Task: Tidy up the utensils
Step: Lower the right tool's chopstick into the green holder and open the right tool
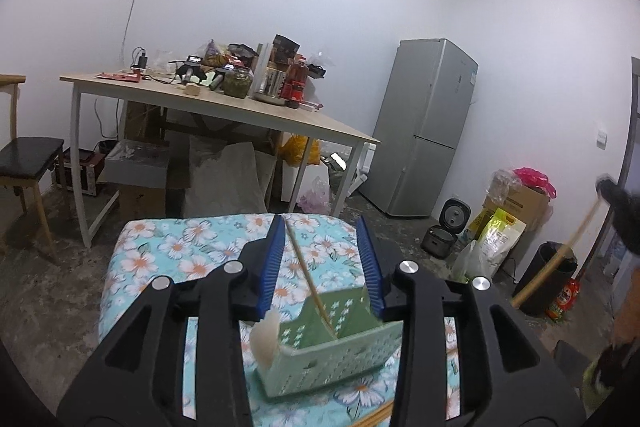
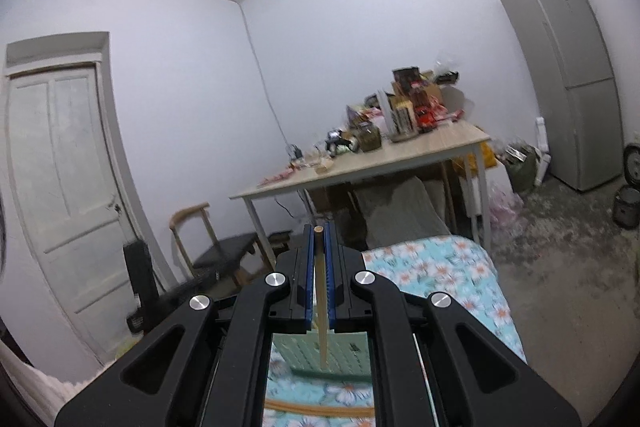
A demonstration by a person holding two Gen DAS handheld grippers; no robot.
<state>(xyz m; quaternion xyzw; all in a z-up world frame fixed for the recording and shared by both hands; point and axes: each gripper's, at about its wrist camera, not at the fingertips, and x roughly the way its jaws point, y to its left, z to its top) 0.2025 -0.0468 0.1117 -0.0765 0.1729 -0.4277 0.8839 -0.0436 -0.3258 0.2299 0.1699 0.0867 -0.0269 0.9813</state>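
Observation:
In the left wrist view a pale green slotted basket [image 1: 332, 355] stands on the floral cloth [image 1: 180, 251]. One wooden chopstick [image 1: 310, 279] leans in it. My left gripper [image 1: 322, 227] is open around that chopstick, whose top is close to the left blue pad [image 1: 274, 259], with a wide gap to the other pad. A white spoon [image 1: 266, 339] rests on the basket's left rim. My right gripper [image 2: 319, 229] is shut on a second chopstick [image 2: 321, 307], which hangs upright over the basket [image 2: 348, 351]. This chopstick [image 1: 560, 259] also shows blurred at the right of the left wrist view.
More chopsticks lie on the cloth in front of the basket [image 2: 316, 409]. Beyond the cloth stand a cluttered wooden table [image 1: 256, 107], a chair [image 1: 28, 155] at the left and a grey fridge [image 1: 428, 131]. Bags, a bin and a rice cooker crowd the floor at the right.

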